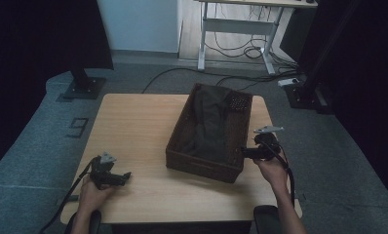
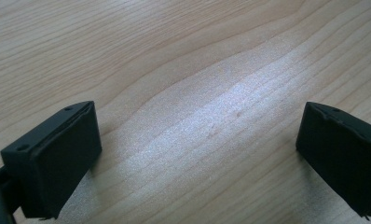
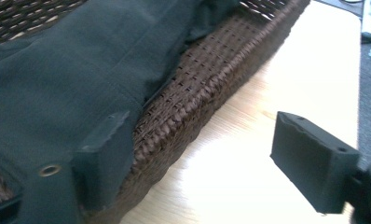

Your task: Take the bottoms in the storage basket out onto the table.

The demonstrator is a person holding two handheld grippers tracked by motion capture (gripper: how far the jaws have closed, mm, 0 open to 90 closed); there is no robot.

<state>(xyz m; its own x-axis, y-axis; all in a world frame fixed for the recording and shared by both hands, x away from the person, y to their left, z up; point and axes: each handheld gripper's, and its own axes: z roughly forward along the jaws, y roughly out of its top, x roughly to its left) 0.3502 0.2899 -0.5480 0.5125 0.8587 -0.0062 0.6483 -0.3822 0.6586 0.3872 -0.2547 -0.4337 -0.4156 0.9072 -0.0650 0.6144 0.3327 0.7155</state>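
Tongs first: the right gripper (image 1: 246,152), right of centre in the high view, straddles the basket (image 3: 211,79) wall with jaws spread, one over the dark cloth (image 1: 209,124) inside, one over the table (image 1: 133,126). Lower left, the left gripper (image 2: 197,154) rests spread and empty. To grip well, I'd judge, seat the wall deep between the pads, then close squarely, catching cloth and rim together.
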